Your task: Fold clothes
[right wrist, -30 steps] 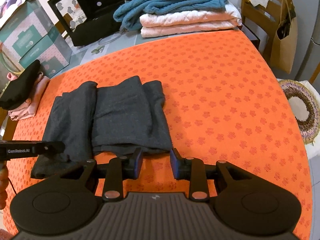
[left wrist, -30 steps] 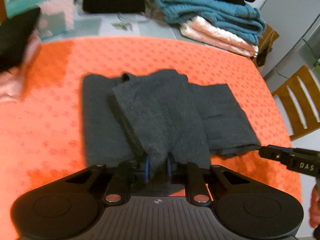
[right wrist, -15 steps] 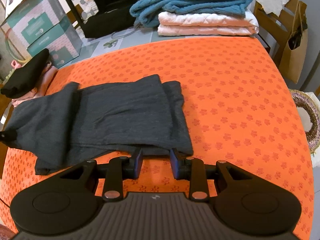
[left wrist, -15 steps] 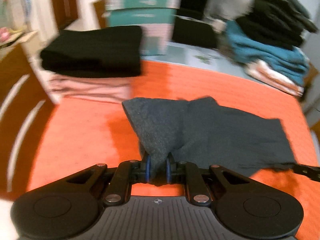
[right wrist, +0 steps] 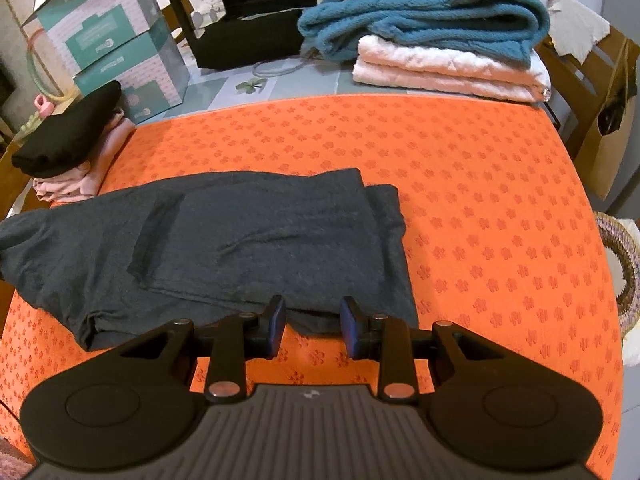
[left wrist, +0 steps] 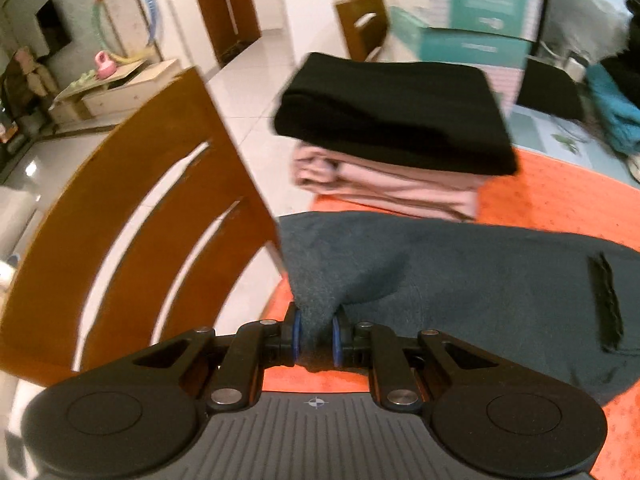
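1. The left gripper was clamped on a bunched corner of the dark grey garment, its blue-padded fingers pressed against the cloth from both sides.
2. The right gripper had its fingers spread apart with nothing between them, poised just at the near hem of the dark grey garment, above the orange tablecloth.
3. The garment lay partly folded on the tablecloth, a narrower layer resting on a wider one; the end away from the right gripper stretched to the cloth's edge, where the left gripper held it.
4. Beyond that held end, on the tablecloth's corner, sat a folded black garment stacked on a folded pink garment.
5. A wooden chair stood just past the tablecloth's edge, beside the left gripper.
6. At the far side of the tablecloth, a teal knit sweater lay on folded white clothes.
7. Teal and white boxes stood behind the black and pink stack.
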Tool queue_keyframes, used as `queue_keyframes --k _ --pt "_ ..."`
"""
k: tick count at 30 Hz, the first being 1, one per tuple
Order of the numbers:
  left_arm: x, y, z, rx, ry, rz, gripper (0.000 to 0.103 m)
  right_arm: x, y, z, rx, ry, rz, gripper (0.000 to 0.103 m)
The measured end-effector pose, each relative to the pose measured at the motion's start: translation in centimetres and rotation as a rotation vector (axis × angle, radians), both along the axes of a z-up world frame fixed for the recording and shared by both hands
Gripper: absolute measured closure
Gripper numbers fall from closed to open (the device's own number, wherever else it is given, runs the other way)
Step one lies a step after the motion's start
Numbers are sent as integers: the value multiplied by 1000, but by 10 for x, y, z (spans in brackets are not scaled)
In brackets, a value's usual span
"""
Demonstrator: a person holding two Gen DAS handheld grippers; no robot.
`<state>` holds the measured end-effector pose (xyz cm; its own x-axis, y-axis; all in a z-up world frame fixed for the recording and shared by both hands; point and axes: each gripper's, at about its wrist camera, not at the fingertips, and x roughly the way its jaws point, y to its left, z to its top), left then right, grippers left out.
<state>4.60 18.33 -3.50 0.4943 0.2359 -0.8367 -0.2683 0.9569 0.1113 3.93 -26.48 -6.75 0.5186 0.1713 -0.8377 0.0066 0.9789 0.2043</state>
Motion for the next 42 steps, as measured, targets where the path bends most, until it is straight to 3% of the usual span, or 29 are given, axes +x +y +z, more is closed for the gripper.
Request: queue_keyframes --k 11,18,22,26,32,38,42 --pt "-1 34 -28 -65 76 17 83 2 15 -1 -20 17 25 68" --pt "-14 53 -37 -137 69 122 75 2 21 -2 -33 32 36 68" --pt "-20 57 -31 -131 45 150 63 6 31 -2 -41 35 66 67" --pt "-26 59 -20 -140 8 174 42 12 47 1 -49 33 127 66" --pt "-27 41 -8 -201 -28 112 37 29 83 7 -43 18 253 55" --pt "-25 7 -18 -228 -9 1 33 50 134 1 -65 14 398 42" --pt "-28 -8 -28 -241 17 -33 33 62 165 -9 -78 22 468 42"
